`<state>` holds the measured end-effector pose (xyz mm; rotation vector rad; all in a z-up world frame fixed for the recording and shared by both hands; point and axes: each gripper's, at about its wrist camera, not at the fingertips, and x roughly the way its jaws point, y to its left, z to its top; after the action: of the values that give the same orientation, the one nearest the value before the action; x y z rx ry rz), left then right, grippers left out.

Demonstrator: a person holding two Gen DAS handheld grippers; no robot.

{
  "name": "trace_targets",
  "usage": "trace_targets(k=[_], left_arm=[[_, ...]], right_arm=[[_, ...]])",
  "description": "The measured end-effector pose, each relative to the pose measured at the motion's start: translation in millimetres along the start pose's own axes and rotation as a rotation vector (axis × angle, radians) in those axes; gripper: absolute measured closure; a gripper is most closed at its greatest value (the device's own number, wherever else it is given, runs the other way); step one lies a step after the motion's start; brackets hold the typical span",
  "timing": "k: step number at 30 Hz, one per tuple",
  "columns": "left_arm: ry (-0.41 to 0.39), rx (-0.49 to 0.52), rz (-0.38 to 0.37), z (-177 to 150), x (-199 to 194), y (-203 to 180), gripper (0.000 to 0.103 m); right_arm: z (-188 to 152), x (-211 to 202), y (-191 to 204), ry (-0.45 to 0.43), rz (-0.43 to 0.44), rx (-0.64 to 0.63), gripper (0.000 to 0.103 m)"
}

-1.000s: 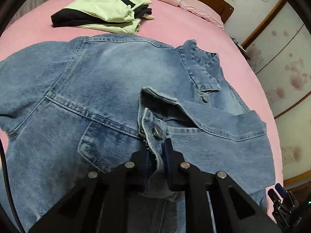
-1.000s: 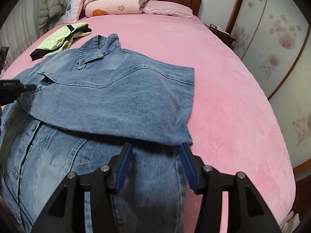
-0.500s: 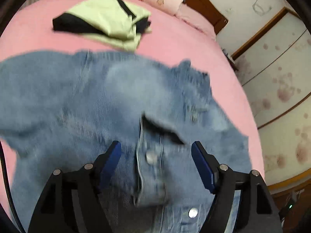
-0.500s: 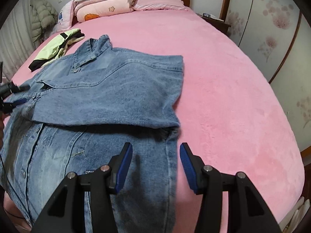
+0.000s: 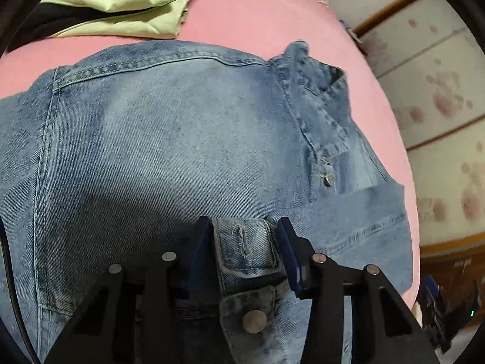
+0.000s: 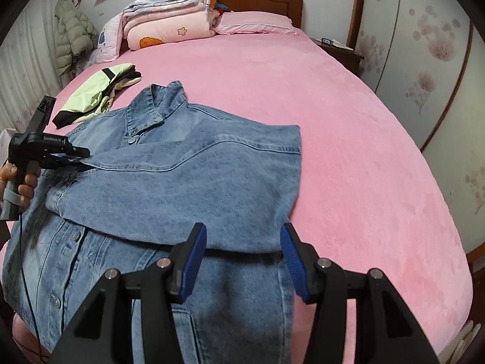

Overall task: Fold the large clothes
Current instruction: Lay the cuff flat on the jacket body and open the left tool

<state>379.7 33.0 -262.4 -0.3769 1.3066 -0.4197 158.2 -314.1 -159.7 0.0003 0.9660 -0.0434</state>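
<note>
A blue denim jacket (image 6: 188, 176) lies front up on the pink bed (image 6: 348, 139), its right sleeve folded across the chest. In the left wrist view the jacket (image 5: 169, 139) fills the frame. My left gripper (image 5: 244, 236) has its blue pads on either side of the sleeve cuff (image 5: 245, 242), apparently pressing on it. It also shows in the right wrist view (image 6: 81, 156), at the folded sleeve's end. My right gripper (image 6: 242, 242) is open and empty, low over the jacket's right side just below the folded sleeve.
A folded green and black garment (image 6: 97, 94) lies beyond the jacket's collar; it also shows in the left wrist view (image 5: 121, 3). Folded quilts (image 6: 169, 21) and a pillow (image 6: 257, 24) sit at the headboard. A nightstand (image 6: 339, 48) stands to the right.
My left gripper opened, let go of the button placket, moved forward over the chest and closed around the sleeve cuff. My right gripper stayed open and shifted slightly.
</note>
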Motion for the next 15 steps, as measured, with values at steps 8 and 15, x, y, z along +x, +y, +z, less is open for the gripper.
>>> trace_targets(k=[8, 15], left_arm=[[0.058, 0.017, -0.133, -18.6, -4.1, 11.9, 0.059], [0.060, -0.095, -0.256, -13.8, 3.8, 27.3, 0.059]], right_arm=[[0.9, 12.8, 7.3, 0.030, 0.007, 0.025, 0.052], [3.6, 19.2, 11.6, 0.041, 0.013, 0.071, 0.052]])
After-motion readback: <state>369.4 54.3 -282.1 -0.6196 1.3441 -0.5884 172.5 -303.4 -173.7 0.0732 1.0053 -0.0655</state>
